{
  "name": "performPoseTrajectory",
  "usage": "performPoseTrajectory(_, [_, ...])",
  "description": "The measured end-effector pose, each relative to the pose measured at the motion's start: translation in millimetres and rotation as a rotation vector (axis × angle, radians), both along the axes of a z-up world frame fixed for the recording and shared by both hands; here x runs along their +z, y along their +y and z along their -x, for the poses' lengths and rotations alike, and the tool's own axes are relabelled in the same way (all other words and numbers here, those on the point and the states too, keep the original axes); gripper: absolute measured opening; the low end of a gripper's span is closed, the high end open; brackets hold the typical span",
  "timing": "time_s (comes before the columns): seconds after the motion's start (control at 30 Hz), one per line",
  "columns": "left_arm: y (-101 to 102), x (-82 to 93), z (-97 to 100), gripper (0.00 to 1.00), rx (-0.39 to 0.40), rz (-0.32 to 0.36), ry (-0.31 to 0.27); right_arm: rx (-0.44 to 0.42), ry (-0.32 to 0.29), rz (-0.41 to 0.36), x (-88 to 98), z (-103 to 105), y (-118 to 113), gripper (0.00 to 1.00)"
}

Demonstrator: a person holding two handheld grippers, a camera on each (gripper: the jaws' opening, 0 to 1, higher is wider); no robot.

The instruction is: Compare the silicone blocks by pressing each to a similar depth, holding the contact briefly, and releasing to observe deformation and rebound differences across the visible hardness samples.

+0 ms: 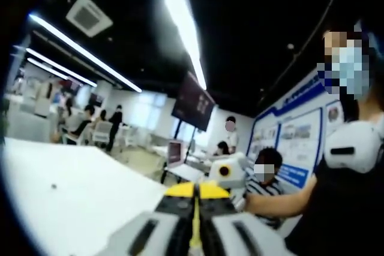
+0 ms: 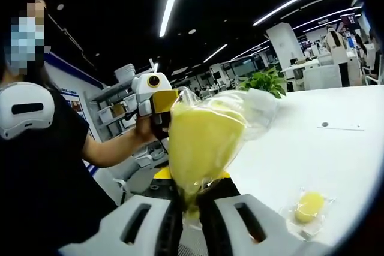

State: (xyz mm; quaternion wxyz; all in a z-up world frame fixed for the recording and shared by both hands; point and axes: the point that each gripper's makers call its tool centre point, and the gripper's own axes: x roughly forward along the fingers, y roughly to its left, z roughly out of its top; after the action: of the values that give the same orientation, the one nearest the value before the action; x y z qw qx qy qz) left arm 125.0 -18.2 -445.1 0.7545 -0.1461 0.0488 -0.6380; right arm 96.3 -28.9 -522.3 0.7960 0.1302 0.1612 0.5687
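Observation:
My right gripper [image 2: 191, 201] is shut on the lower end of a clear plastic bag [image 2: 252, 109], held up in the air. Inside the bag is a large yellow silicone block [image 2: 201, 142]. A smaller round yellow block [image 2: 309, 206] in its own clear wrap lies on the white table [image 2: 288, 148] to the right. The left gripper [image 2: 164, 101], held in the person's hand, hovers beside the bag's upper left edge; I cannot tell if it touches. In the left gripper view its yellow-tipped jaws [image 1: 197, 191] are shut with nothing visible between them.
The person in black [image 2: 42, 166] stands close on the left of the right gripper view. A potted plant [image 2: 267, 80] and a flat sheet [image 2: 342, 126] sit on the table. Shelves [image 2: 117, 112] stand behind. Seated people [image 1: 264, 178] and a hanging screen [image 1: 192, 101] are further off.

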Motion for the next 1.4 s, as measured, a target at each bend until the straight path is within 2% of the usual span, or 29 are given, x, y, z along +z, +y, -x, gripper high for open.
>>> performPoseTrajectory(0.53, [-2.0,-2.9,-0.8,0.0,0.002,0.008,0.014,0.011,-0.007,0.003,-3.9,-3.4,-1.1,0.03])
performPoseTrajectory(0.73, [-0.7,-2.1,-4.4,0.0,0.01,0.023,0.026,0.01,-0.056,0.004,-3.7,-5.9,1.3,0.04])
performPoseTrajectory(0.77, [-0.5,-1.6,-4.9,0.0,0.012,0.03,0.028,0.0,-0.076,0.005,-3.4,-8.6,0.9,0.04])
performPoseTrajectory(0.8, [-0.5,-1.0,-5.0,0.0,0.012,0.037,0.03,-0.008,-0.122,0.013,-3.6,-11.6,0.2,0.05])
performPoseTrajectory(0.87, [0.0,-0.8,-5.5,0.0,0.011,0.043,0.039,-0.024,-0.119,0.001,-4.1,-14.7,-0.1,0.06])
performPoseTrajectory(0.9, [0.2,-0.6,-5.6,0.0,0.009,0.048,0.041,-0.041,-0.158,0.007,-4.1,-18.5,-0.8,0.06])
performPoseTrajectory(0.97, [1.0,-2.5,-8.0,0.0,0.018,0.048,0.044,-0.038,-0.139,0.005,-7.3,-18.3,1.4,0.08])
performPoseTrajectory(1.07, [2.8,-4.8,-10.0,0.0,0.027,0.049,0.05,-0.056,-0.155,0.003,-9.5,-21.0,2.6,0.09])
performPoseTrajectory(1.13, [3.6,-5.3,-10.6,0.0,0.032,0.05,0.049,-0.066,-0.165,0.0,-10.5,-23.0,3.1,0.14])
performPoseTrajectory(1.23, [4.2,-7.5,-11.3,0.0,0.034,0.047,0.053,-0.089,-0.169,0.02,-18.0,-27.5,6.2,0.29])
performPoseTrajectory(1.4, [7.1,-13.3,-13.7,0.0,0.049,0.034,0.057,-0.119,-0.156,0.036,-28.7,-31.7,7.2,0.38])
